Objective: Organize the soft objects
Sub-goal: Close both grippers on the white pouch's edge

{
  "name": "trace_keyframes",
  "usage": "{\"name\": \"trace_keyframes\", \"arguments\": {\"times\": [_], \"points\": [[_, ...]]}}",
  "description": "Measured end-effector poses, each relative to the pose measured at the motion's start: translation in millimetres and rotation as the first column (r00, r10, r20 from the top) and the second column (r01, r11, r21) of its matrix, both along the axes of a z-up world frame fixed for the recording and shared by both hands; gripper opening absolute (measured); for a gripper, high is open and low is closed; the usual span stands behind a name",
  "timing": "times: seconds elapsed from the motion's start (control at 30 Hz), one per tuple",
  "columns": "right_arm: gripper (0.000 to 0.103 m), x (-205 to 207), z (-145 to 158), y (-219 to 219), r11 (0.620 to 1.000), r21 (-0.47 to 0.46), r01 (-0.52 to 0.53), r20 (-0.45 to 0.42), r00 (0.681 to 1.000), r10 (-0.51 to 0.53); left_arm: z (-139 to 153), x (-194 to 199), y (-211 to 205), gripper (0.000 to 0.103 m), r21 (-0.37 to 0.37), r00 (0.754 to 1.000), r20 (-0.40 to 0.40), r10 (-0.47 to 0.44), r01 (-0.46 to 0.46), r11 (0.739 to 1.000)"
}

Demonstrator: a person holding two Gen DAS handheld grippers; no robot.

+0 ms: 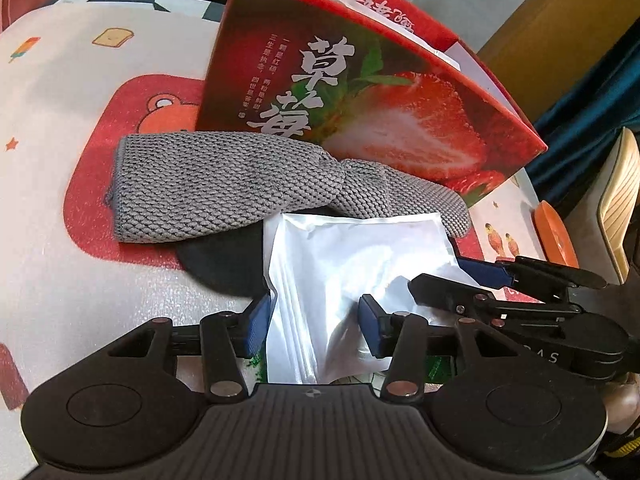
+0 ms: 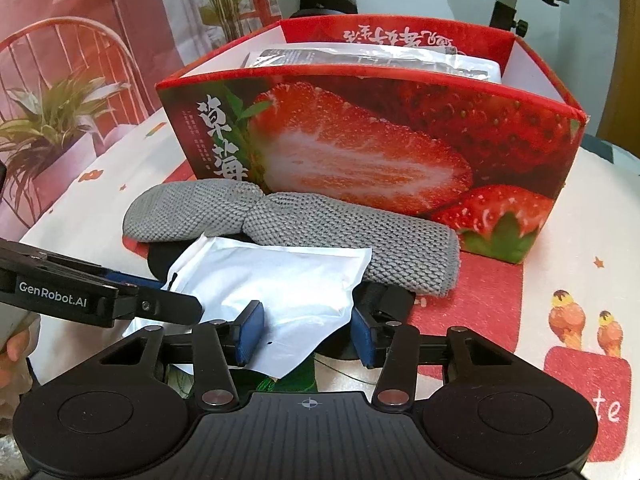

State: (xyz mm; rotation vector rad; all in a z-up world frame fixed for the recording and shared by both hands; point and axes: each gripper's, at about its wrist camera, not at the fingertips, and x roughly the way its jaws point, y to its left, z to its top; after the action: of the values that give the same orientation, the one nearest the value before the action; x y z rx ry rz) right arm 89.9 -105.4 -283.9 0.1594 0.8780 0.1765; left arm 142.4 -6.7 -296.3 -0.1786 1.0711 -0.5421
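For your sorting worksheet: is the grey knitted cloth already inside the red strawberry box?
No, the grey knitted cloth lies on the table in front of the red strawberry box.

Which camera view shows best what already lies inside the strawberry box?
The right wrist view: it looks over the strawberry box rim, showing packets lying inside. The left wrist view sees the box from its corner, so only a white sliver shows above the rim.

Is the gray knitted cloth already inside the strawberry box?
No, it is outside. The gray knitted cloth lies bunched on the table in front of the strawberry box, against its front wall.
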Motion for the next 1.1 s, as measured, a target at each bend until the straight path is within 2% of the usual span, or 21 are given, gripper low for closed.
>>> {"name": "trace_keyframes", "arguments": {"times": [0.37, 0.53, 0.67, 0.8, 0.9, 1.1], "points": [[0.044, 3.0, 0.1, -3.2, 1.000, 0.017, 0.005, -0.020, 1.000, -0.004, 1.0, 0.0, 5.8, 0.050, -0.014, 1.000, -0.001, 0.002, -0.002, 1.000], [0.044, -6.7, 12.5, -17.2, 0.999, 0.013, 0.038, 0.011, 0.999, -0.039, 1.6, -0.8, 7.5, 0.050, -0.015, 1.000, 0.000, 0.010, -0.010, 1.000], [0.044, -16.8, 24.4, -30.7, 0.996, -0.069, 0.048, 0.058, 0.997, -0.044, 4.4, -1.7, 6.6, 0.050, 0.003, 1.000, 0.014, 0.018, -0.018, 1.000], [0.044, -21.9, 20.7, -38.9, 0.986, -0.164, 0.027, 0.046, 0.999, -0.020, 6.9, -2.1, 9.7, 0.050, 0.013, 0.999, 0.027, 0.033, -0.034, 0.999], [0.044, -22.8, 13.2, -32.3, 0.975, -0.221, -0.032, 0.032, 0.999, 0.040, 10.4, -3.6, 13.7, 0.050, 0.025, 0.998, 0.039, 0.044, -0.045, 0.999], [0.043, -14.8, 9.0, -11.6, 0.958, -0.257, -0.130, 0.041, 0.989, 0.145, 17.6, -8.1, 21.0, 0.050, 0.031, 0.997, 0.062, 0.044, -0.046, 0.998]]}}
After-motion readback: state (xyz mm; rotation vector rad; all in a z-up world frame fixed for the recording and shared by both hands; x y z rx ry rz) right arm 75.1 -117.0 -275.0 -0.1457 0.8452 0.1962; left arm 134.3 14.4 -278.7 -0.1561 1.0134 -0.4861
